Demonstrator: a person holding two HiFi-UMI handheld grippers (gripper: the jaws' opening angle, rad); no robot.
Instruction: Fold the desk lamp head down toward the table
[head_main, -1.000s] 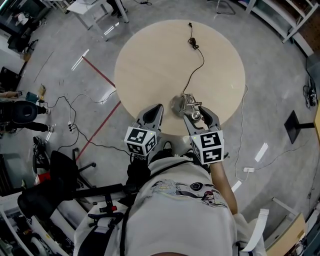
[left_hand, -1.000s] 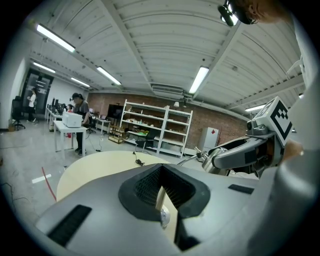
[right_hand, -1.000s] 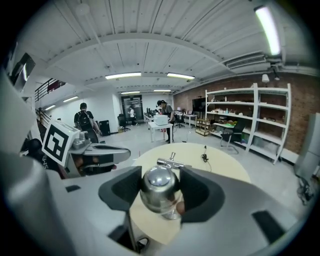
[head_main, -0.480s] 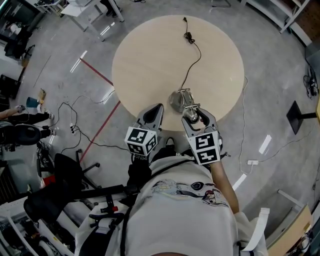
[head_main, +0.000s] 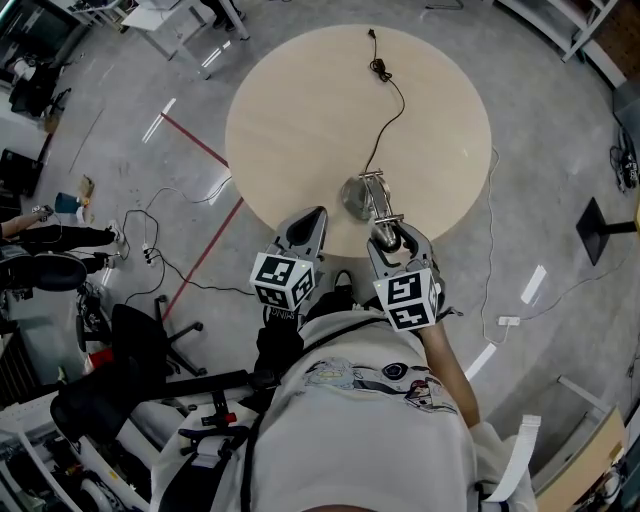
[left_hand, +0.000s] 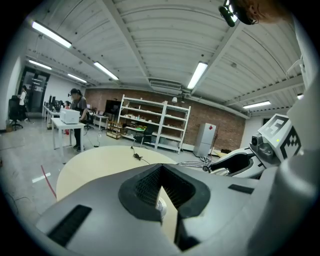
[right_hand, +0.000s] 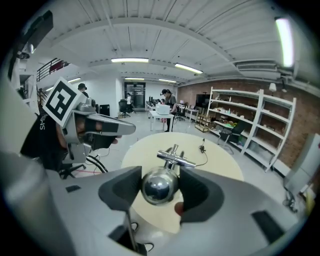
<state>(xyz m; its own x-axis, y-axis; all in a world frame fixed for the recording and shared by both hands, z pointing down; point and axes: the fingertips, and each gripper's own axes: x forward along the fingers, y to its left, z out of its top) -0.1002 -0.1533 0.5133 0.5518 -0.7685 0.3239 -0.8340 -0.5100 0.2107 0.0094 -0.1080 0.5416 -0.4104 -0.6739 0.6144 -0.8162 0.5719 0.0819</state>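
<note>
Currently the right gripper (head_main: 388, 235) grips the lamp head (right_hand: 159, 186); the jaws are closed on the chrome ball from both sides, with the hinge bar (right_hand: 174, 157) visible just beyond it. The left gripper (head_main: 306, 224) hangs off the surface (head_main: 300, 120) at its 7 o'clock edge; its jaws are together and hold nothing.

Change over the last second: the grip on the head has been kept throughout; the head has drawn away from the base (head_main: 355, 197) toward 6 o'clock, so that it now lies over the near rim of the surface; the right marker cube has shifted slightly toward the person. The base itself appears not to have slid; the cord (head_main: 385, 110) runs slack from it to the plug at 12 o'clock.

Meaning for the task: the fold appears to be under way, but early; the head remains raised above the surface, not lowered to it. Caution: no gripper steadies the base; a hard pull on the head may tip or drag it.
</note>
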